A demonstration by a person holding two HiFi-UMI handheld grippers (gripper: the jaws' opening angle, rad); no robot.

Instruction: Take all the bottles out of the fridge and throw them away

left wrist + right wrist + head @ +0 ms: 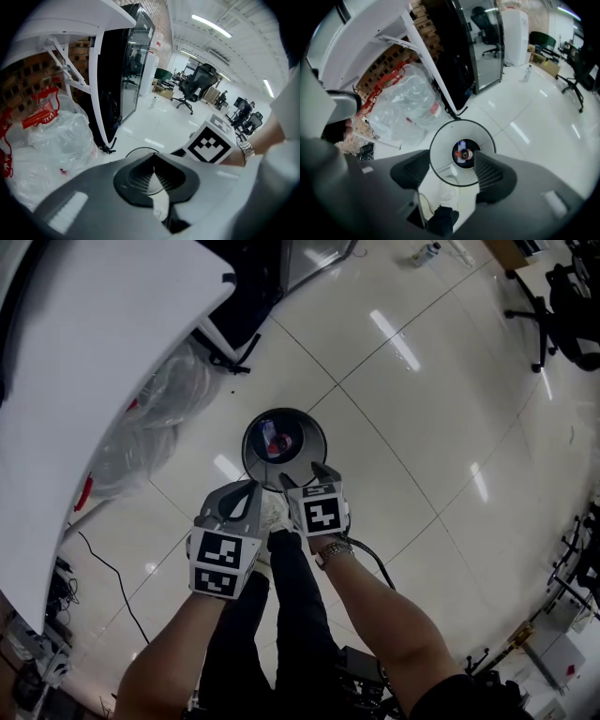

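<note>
In the head view the bin (311, 439) holds 1 red, white and blue item (273, 439), perhaps a bottle, too small to tell. The white table (103, 362) is cut off at upper left. In the left gripper view the left gripper (153, 163) hides most of the bin's rim.

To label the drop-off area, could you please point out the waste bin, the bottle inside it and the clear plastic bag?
waste bin (308, 439): head view, inner wall on its right side.
bottle (462, 153): right gripper view, middle of its visible part.
clear plastic bag (410, 103): right gripper view, its crumpled middle.
</note>
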